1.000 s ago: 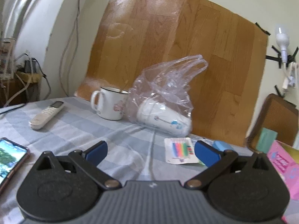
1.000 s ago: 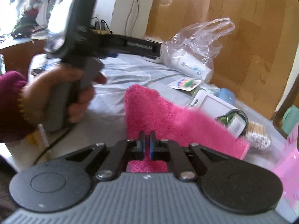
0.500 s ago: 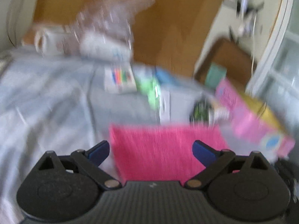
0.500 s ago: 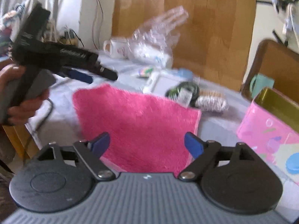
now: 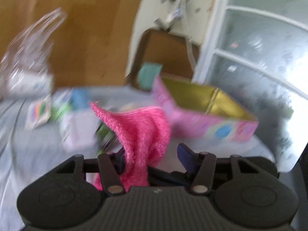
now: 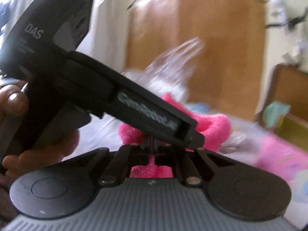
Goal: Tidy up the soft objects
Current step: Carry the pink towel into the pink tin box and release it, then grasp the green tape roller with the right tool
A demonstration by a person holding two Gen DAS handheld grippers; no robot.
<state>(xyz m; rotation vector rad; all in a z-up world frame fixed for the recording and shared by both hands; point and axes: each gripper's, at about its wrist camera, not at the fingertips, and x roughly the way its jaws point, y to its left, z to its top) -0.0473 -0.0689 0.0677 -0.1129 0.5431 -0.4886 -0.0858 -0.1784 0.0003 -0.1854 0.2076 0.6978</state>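
Leftmost in the left wrist view, a clear plastic bag (image 5: 28, 57) holding a white roll stands at the far left edge of the table (image 5: 28, 154), against a wooden panel (image 5: 80, 28). Just right of it lie a card with coloured marks (image 5: 38, 113) and a white box (image 5: 77, 132); both are blurred.

At centre, the left gripper (image 5: 150, 156) has its jaws drawn in around a bunch of the pink towel (image 5: 142, 130). The towel is raised off the table, and one corner stands up to the left. The left pad is buried in the towel. Blur prevents confirming contact at the right pad (image 5: 185, 156).

To the right, a pink box (image 5: 207, 123) with a gold inside sits open near the far right corner of the table. A teal cup (image 5: 150, 75) stands behind it, and a window (image 5: 259, 57) fills the right side.

In the right wrist view, the left hand (image 6: 57, 144) grips the handle of the left gripper at the left edge. The body of that gripper slants down to the centre, crossing over the right gripper (image 6: 152, 144). The right gripper's jaws are together, clamped on the towel, which bulges out to the right of both grippers.
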